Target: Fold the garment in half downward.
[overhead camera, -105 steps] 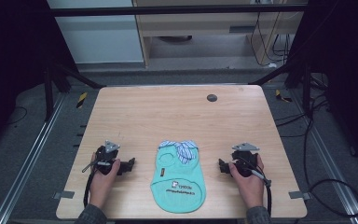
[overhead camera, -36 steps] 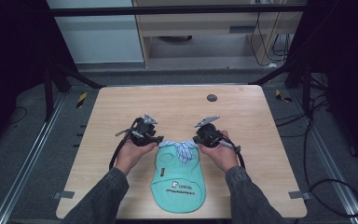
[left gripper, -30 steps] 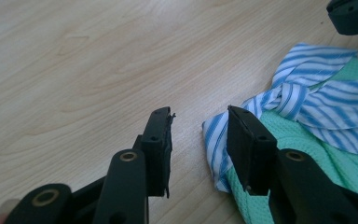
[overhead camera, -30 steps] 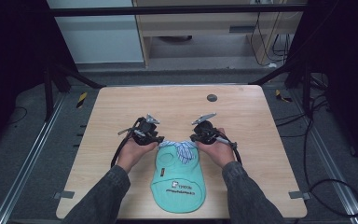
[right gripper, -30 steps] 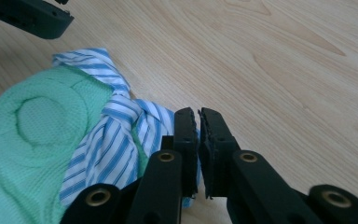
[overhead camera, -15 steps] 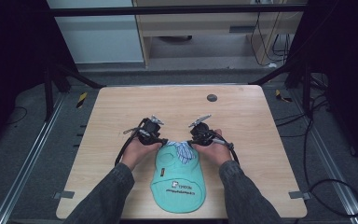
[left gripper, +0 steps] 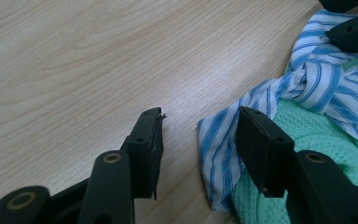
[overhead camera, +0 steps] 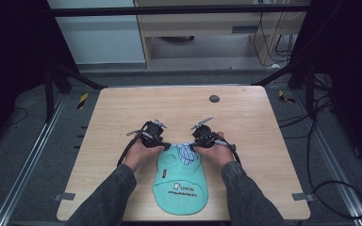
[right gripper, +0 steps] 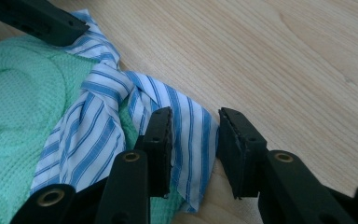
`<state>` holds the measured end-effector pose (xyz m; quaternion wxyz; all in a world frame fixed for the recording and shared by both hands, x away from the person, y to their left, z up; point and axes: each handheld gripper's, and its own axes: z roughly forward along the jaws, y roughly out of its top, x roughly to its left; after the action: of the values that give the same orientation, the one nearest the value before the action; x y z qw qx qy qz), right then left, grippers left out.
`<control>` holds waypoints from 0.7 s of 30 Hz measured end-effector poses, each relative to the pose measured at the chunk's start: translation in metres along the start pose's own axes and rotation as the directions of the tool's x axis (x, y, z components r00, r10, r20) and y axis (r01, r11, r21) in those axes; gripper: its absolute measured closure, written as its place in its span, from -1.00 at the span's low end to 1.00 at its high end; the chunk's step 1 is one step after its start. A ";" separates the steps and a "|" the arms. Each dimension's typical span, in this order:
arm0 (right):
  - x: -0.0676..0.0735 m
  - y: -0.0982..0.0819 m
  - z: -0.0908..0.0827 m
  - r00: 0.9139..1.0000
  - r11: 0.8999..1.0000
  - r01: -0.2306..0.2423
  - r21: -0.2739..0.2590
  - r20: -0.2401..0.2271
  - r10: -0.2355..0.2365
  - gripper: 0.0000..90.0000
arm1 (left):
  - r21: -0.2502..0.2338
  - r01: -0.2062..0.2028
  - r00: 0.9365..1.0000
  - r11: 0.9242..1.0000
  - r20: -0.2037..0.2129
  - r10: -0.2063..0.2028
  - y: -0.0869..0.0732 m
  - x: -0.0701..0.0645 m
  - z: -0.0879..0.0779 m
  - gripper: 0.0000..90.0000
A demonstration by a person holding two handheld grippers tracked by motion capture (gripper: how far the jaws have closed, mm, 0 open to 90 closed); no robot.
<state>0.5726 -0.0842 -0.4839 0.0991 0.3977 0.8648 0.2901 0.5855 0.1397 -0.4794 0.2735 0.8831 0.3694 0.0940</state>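
The bib [overhead camera: 180, 181] is looking light and floppy; both the left gripper [left gripper: 198, 140] and right gripper [right gripper: 193, 140] are gaping open, straddling its striped ties [right gripper: 186, 135], the best holds

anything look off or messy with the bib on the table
Nothing is damaged or spilled. The green bib lies flat on the table, but its striped ties are knotted in a bunch at the neck. The left gripper and right gripper are open at the tie ends.
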 end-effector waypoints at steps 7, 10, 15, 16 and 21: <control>0.001 0.001 0.000 1.000 1.000 0.024 0.011 0.003 -0.024 0.44 | -0.006 -0.007 1.000 1.000 0.015 0.007 -0.001 0.001 0.000 0.14; 0.001 0.001 0.000 1.000 1.000 0.020 0.019 0.001 -0.020 0.46 | -0.009 -0.018 0.999 1.000 0.027 0.019 -0.002 -0.002 0.000 0.24; 0.002 0.002 0.000 0.999 0.999 0.035 0.024 -0.008 -0.034 0.59 | -0.008 -0.044 0.998 0.999 0.052 0.045 -0.003 -0.005 -0.001 0.59; 0.003 0.002 0.000 0.999 0.999 0.040 0.026 -0.009 -0.039 0.61 | -0.007 -0.047 0.997 0.999 0.055 0.048 -0.003 -0.006 -0.001 0.63; 0.005 0.003 0.000 0.999 0.998 0.044 0.036 -0.028 -0.043 0.75 | -0.008 -0.056 0.996 0.998 0.063 0.057 -0.003 -0.007 -0.001 0.77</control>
<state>0.5714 -0.0794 -0.4817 0.0863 0.3764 0.8798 0.2773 0.5780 0.1368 -0.4804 0.2850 0.8949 0.3351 0.0747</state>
